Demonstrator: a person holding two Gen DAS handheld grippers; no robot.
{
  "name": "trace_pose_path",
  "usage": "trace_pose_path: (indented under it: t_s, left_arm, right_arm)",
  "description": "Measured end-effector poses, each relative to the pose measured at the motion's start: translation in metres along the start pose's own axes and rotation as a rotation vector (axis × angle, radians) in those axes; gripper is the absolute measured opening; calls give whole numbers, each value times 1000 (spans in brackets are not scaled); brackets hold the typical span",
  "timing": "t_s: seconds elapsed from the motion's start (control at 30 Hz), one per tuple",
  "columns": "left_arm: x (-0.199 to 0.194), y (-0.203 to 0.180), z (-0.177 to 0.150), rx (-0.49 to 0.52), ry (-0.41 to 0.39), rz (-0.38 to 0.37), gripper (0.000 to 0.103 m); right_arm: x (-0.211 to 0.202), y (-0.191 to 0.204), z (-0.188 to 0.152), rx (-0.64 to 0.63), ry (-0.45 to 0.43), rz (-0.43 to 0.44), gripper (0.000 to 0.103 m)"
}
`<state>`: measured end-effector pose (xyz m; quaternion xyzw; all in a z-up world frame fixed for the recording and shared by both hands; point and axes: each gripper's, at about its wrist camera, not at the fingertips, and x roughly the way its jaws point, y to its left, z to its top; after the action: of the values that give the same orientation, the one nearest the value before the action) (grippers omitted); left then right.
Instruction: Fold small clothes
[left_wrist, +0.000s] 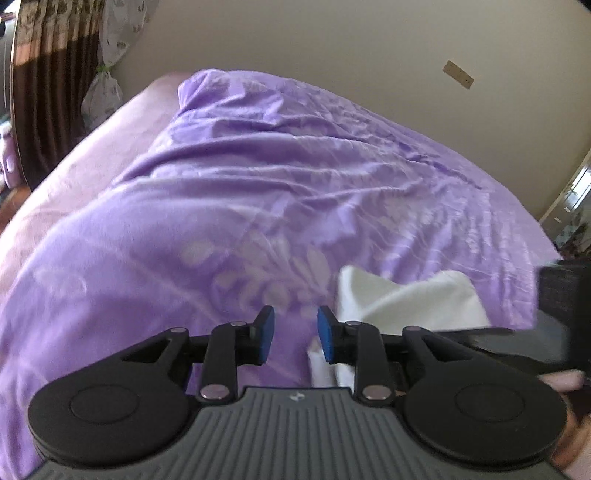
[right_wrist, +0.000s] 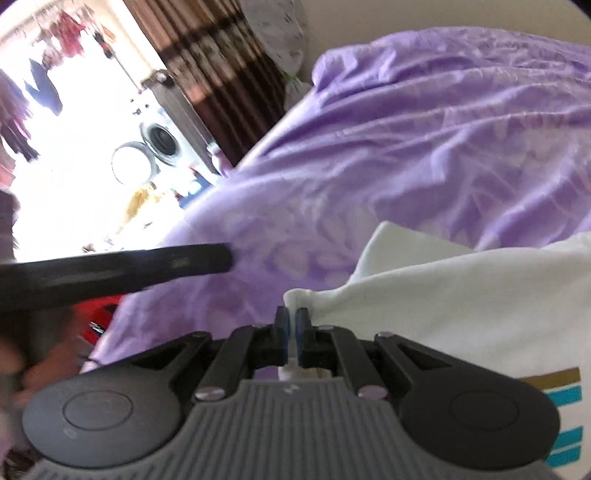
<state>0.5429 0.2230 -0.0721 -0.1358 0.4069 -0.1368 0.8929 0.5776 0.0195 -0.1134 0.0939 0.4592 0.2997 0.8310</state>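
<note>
The small white garment (right_wrist: 461, 295) lies on the bed, over a rumpled purple bedspread (right_wrist: 424, 129), and one bunched corner of it is pinched in the right gripper (right_wrist: 291, 325), whose blue pads are closed tight on the cloth so that a little peak of fabric stands up above them. The left gripper (left_wrist: 295, 332) has its pads apart with nothing between them; only bedspread shows through the gap, and in that view the white garment (left_wrist: 406, 299) sits just to the right of its right finger. So the cloth is held at one point only, and that is the main risk: if the right hand carries the corner over for a fold, the rest will likely drag and twist rather than lay flat, leaving a crooked crease. The grip is on a gathered tuft, not a flat edge, so the cloth could slide out under tension, or the fold line could come out skewed. The bedspread is soft and wrinkled, so if the left gripper closes low to take another corner it may well catch purple fabric together with the white. The two grippers are close together, the left one's black body (right_wrist: 110, 269) showing in the right view, and a hasty reach could knock them together. Both views are blurred, so exact contact is hard to judge
</note>
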Motion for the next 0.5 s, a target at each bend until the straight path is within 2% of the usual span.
trace_pose_path:
  t_s: [0.1, 0.17, 0.2, 0.3, 0.4, 0.47, 0.5]
  left_arm:
    - [-9, -10, -10, -9, 1, -40, 31]
    - [-18, -16, -17, -25, -3, -80, 31]
    - [-23, -21, -21, -37, -6, -100, 31]
    - [-31, -45, -36, -42, -5, -140, 31]
    - [-26, -74, -55, 26, 7, -114, 31]
    - [-13, -87, -68, 40, 37, -112, 31]
    - [-5, -91, -75, 47, 51, -105, 26]
  right_arm:
    - [9, 3, 0, 2, 26, -19, 5]
    - [-1, 6, 4, 9, 11, -22, 9]
    - [-13, 9, 4, -4, -8, -26, 13]
    - [-58, 12, -2, -73, -66, -80, 13]
    - [-104, -1, -24, -104, -106, -147, 13]
    - [-126, -12, -46, -103, -102, -206, 13]
    - [-134, -18, -60, -98, -94, -234, 13]
